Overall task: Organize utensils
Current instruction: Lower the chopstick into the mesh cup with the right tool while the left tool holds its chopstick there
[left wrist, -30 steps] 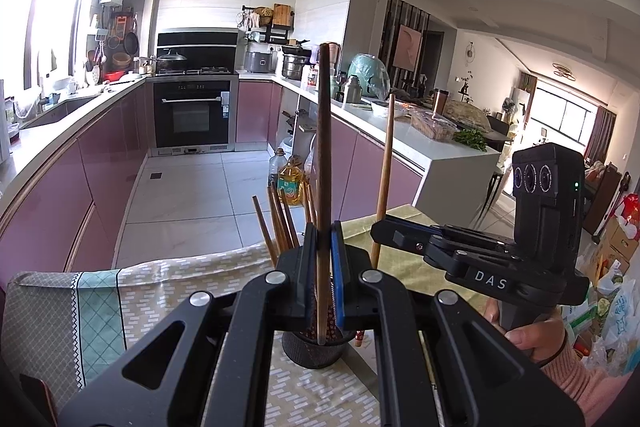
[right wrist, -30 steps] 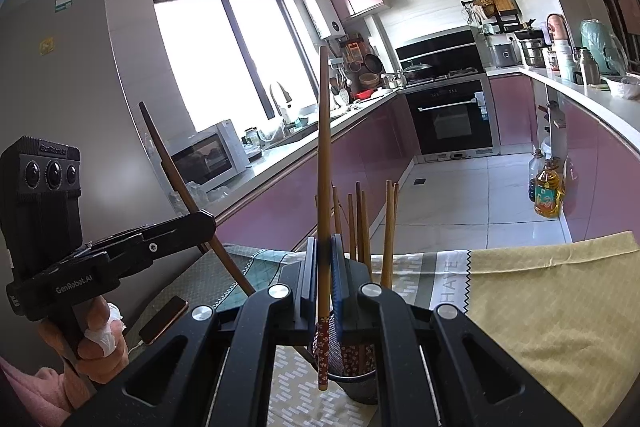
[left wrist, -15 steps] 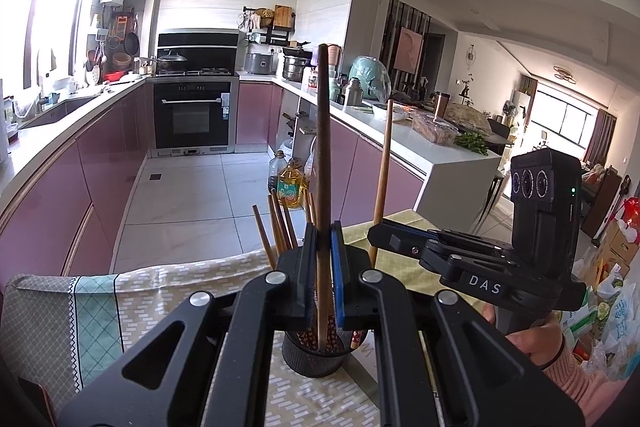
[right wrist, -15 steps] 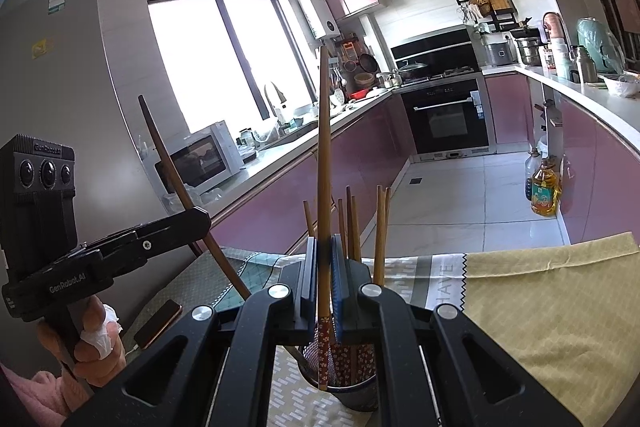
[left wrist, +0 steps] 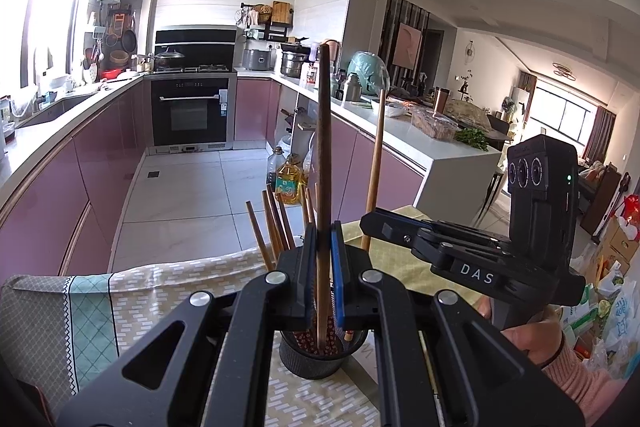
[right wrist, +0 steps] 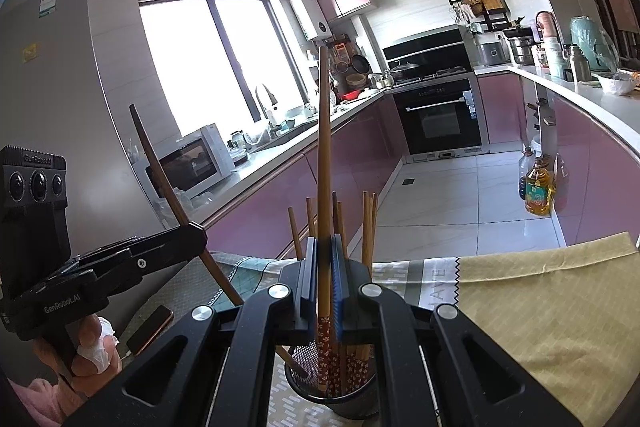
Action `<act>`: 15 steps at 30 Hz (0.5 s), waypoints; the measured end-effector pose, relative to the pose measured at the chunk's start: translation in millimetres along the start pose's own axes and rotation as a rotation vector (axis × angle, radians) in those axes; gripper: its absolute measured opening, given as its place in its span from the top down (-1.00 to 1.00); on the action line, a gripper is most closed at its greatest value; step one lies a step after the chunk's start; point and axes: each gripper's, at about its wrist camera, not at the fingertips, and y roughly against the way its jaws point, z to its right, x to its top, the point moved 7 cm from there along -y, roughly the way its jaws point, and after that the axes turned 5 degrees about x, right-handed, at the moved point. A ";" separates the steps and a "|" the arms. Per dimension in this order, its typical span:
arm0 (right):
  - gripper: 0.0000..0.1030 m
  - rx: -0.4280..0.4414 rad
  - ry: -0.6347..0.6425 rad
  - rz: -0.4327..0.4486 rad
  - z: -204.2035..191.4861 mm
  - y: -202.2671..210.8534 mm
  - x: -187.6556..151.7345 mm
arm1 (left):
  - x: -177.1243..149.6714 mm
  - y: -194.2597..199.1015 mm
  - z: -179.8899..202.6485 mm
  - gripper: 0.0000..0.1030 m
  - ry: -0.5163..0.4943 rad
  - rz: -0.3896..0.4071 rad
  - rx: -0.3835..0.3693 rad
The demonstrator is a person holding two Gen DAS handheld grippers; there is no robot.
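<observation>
**Both grippers hold a chopstick over the holder, tips already inside it.**

Left wrist view: your left gripper (left wrist: 323,267) is clamped narrow on a dark chopstick (left wrist: 322,155), held near upright so its tip drops straight into the mesh holder (left wrist: 316,355) at 6 o'clock. Other chopsticks (left wrist: 274,223) fan out at 11 o'clock of the jaws. At 3 o'clock the right gripper (left wrist: 370,223) pinches a light chopstick (left wrist: 376,163), probably for the same holder.

Right wrist view: your right gripper (right wrist: 323,275) is closed on that light chopstick (right wrist: 323,163), patterned end down in the holder (right wrist: 332,383) at 6 o'clock. At 9 o'clock the left gripper (right wrist: 198,233) slants its dark chopstick (right wrist: 168,187) toward the rim. The holder stands on the tablecloth (right wrist: 540,307).
</observation>
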 end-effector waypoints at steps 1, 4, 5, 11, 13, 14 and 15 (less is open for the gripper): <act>0.89 -0.001 -0.002 -0.001 1.3 -0.8 0.7 | -0.6 -1.0 -0.1 0.85 0.000 -0.002 0.002; 0.89 -0.005 -0.003 -0.007 3.4 -3.6 -0.8 | -0.7 -4.4 -0.8 0.85 -0.001 -0.008 0.005; 0.89 -0.007 -0.003 -0.010 3.6 -4.9 -1.2 | -0.4 -5.5 -1.0 0.85 -0.001 -0.010 0.005; 0.89 -0.018 0.003 -0.016 3.8 -9.1 -2.8 | -2.0 -10.3 -0.2 0.85 0.000 -0.021 0.004; 0.89 -0.021 0.003 -0.018 4.3 -9.5 -3.9 | -2.5 -11.2 -0.3 0.85 0.001 -0.023 0.004; 0.89 -0.022 0.002 -0.020 4.7 -10.0 -4.3 | -3.0 -12.1 -0.8 0.85 0.002 -0.024 0.003; 0.89 -0.023 0.003 -0.022 4.6 -10.3 -4.7 | -3.0 -13.6 -1.9 0.85 0.003 -0.026 0.003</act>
